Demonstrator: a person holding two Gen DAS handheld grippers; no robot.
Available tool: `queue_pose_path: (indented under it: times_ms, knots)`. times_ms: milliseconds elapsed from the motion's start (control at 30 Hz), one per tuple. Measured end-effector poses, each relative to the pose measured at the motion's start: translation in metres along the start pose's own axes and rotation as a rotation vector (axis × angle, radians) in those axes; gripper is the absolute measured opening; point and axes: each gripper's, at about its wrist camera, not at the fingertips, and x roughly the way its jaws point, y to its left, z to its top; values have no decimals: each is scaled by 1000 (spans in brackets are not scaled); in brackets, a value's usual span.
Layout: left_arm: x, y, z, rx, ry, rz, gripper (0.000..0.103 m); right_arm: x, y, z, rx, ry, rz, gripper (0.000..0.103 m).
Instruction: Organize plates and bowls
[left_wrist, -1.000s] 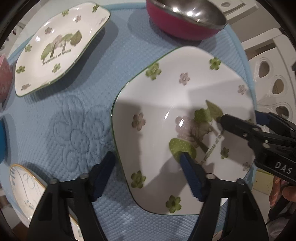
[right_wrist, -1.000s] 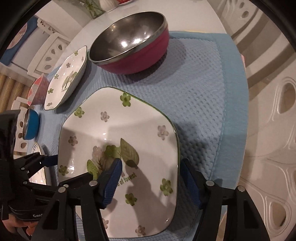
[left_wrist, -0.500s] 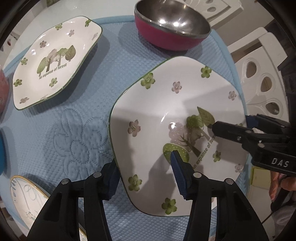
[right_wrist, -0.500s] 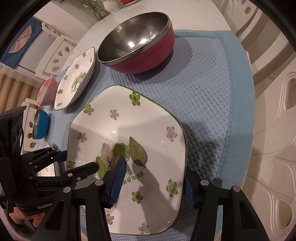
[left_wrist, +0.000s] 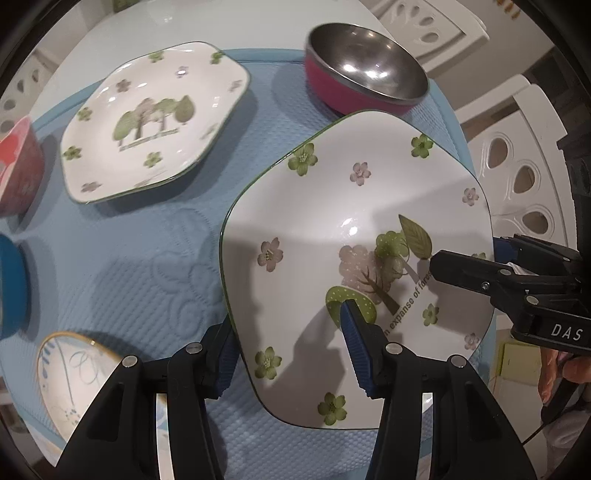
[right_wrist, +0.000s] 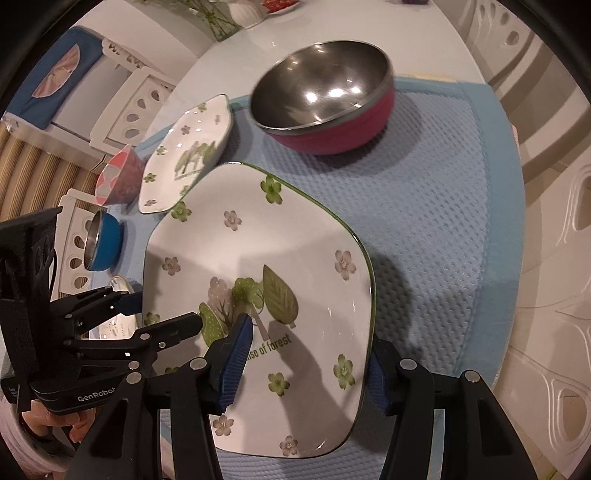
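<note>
While the left gripper (left_wrist: 288, 347) clamps one edge of the large floral plate (left_wrist: 332, 221), the left wrist view shows that plate as white, green-rimmed and roughly hexagonal, printed with trees, a leaf and small pink and green flowers. One blue pad lies on the plate's face, the other under its rim. The plate hangs over the blue mat (left_wrist: 140, 236), its far corner overlapping the steel-lined pink bowl (left_wrist: 365, 70). The right gripper (left_wrist: 469, 258) bites the opposite edge. Three plates show: this one, a smaller floral plate (left_wrist: 155, 122) and a gold-rimmed plate (left_wrist: 74, 373). Three bowls: pink, red (left_wrist: 16, 162), blue (left_wrist: 11, 288).

From the right wrist, the right gripper (right_wrist: 306, 365) pinches the large floral plate (right_wrist: 258, 258), and the left gripper (right_wrist: 166, 314) grips the far side. Both grippers' jaws have just been closing on it.
</note>
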Motion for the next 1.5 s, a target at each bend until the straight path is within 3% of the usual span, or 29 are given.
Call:
queue_pose_path:
  times_ms: [433,733,1067,1500]
  knots:
    - [-55,67,-24,-92,-87,-65,49,-9,56,3,-35,-30,5,55]
    - [-60,101,-38,-144,-130,-74,49,-1,113,2,-58,-35,14,55]
    - [-70,159,-59,-192,-129,-79,48,22,173,-3,-63,-12,26,55]
    - [-71,200,-82,-178,-94,-95,48,48,216,-11,-74,45,34,55]
